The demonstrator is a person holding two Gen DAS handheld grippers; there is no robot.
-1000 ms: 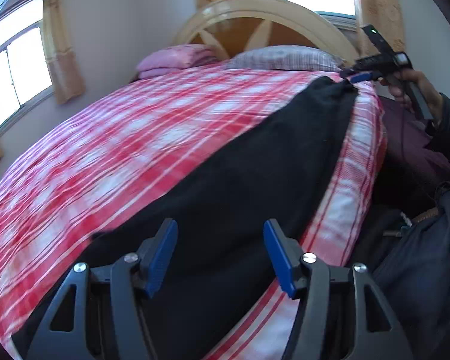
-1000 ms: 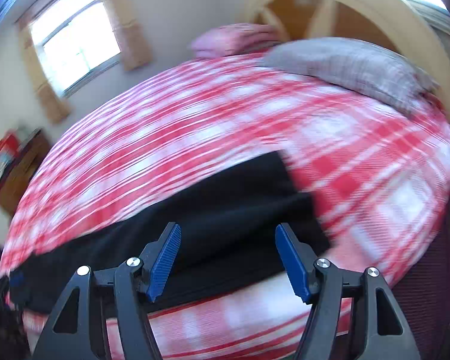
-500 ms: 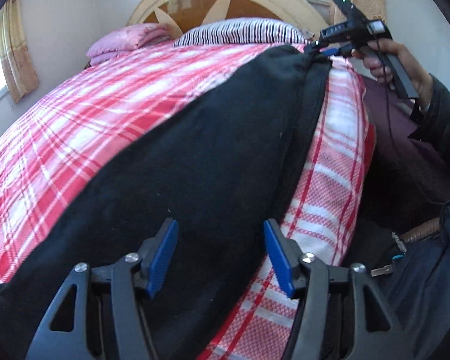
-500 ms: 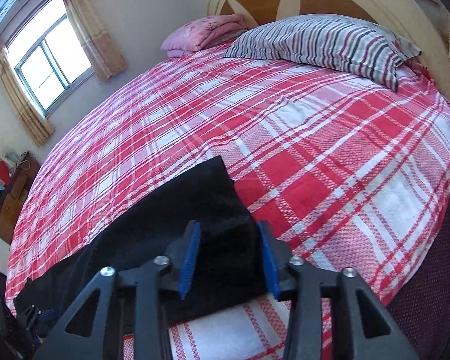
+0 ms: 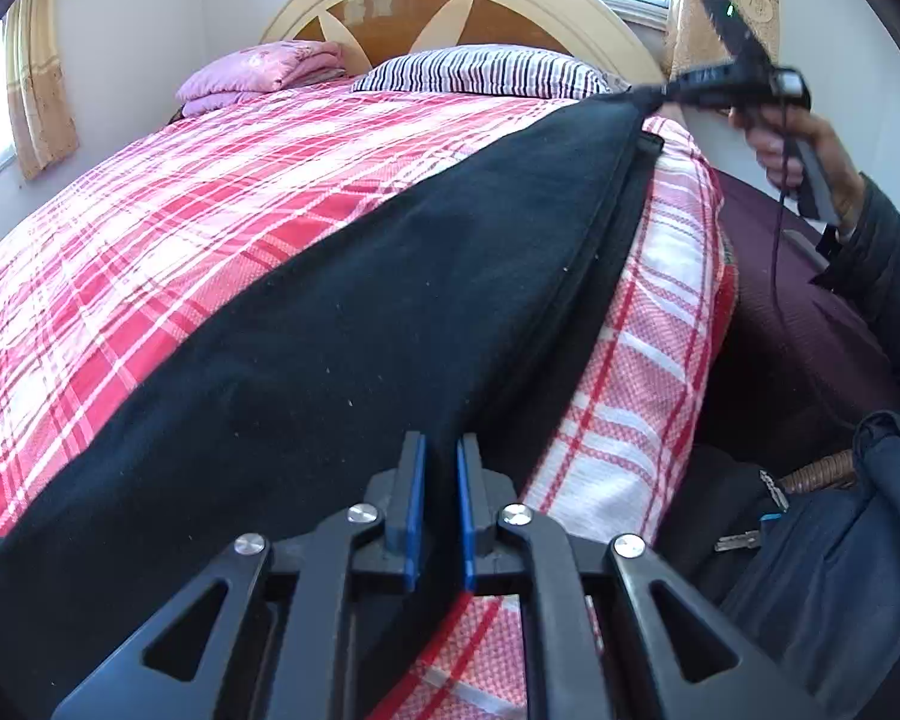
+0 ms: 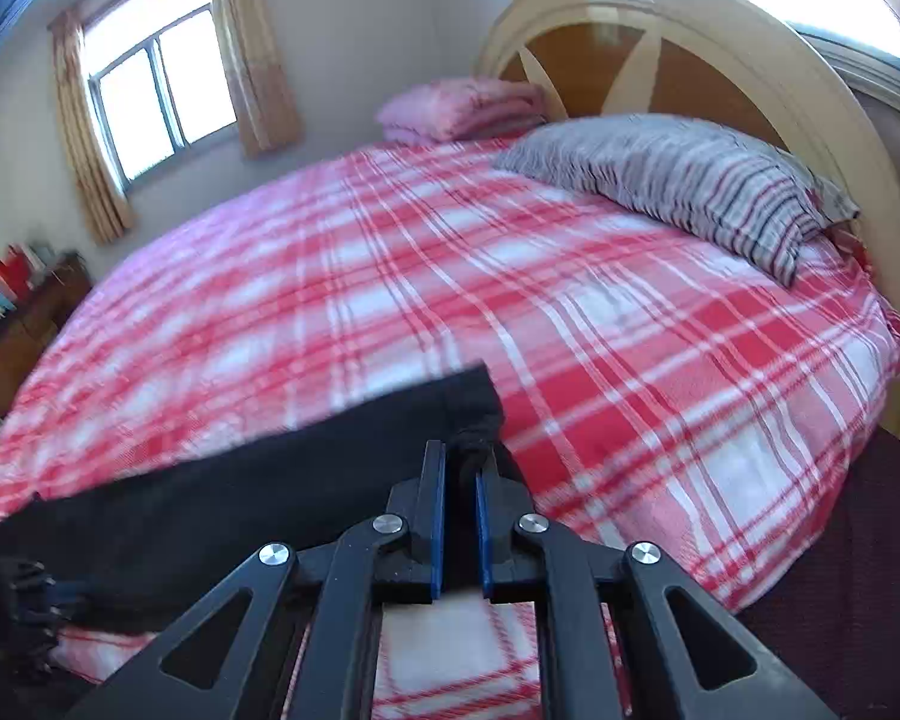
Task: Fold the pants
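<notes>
Home bedroom: bed point(image 6: 570, 312), pillow point(image 6: 678, 180).

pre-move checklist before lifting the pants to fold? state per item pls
1. left gripper shut on the near edge of the black pants: ok.
2. right gripper shut on the far corner of the pants: ok, cloth bunched between the pads.
3. Pants stretched flat between the two grips: ok, no big wrinkles in the left wrist view.
4. Both layers caught at each grip: cannot tell; a lower layer edge shows along the right side.
5. Plaid bedspread not pinched along with the pants: cannot tell.
6. Fold zone free of the striped pillow: ok, it lies well away by the headboard.
</notes>
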